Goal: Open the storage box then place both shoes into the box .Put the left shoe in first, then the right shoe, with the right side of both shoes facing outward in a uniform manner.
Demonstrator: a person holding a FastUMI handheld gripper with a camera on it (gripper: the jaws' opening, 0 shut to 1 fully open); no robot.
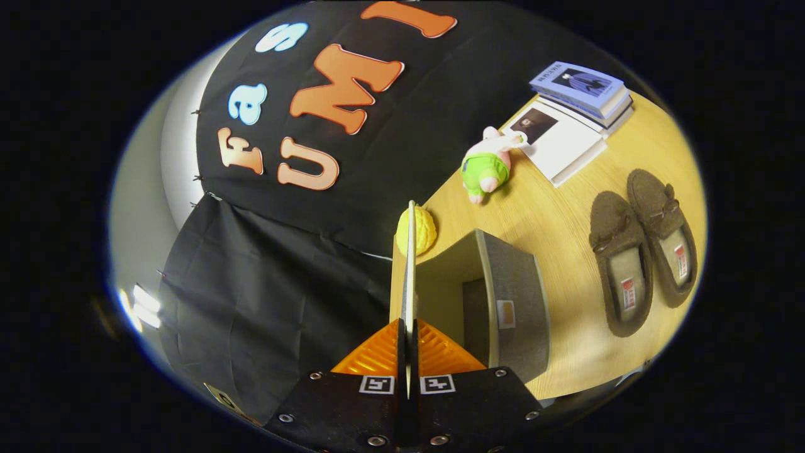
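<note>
My gripper [409, 330] is shut on the thin lid [411, 264] of the grey storage box [512, 296]. I see the lid edge-on; it runs straight ahead from between the fingers. The lid is swung away from the box, and the box's open, pale inside [443, 289] faces me just right of the lid. Two brown slippers [619, 264] [666, 233] lie side by side on the wooden table [566, 358], beyond the box on its right and apart from it, with their openings facing up.
A yellow ribbed toy [422, 229] sits just past the lid's far end. A plush pig in a green shirt [487, 167] lies further along the table. A stack of books [582, 91] rests on a larger white book [563, 141] at the table's far end.
</note>
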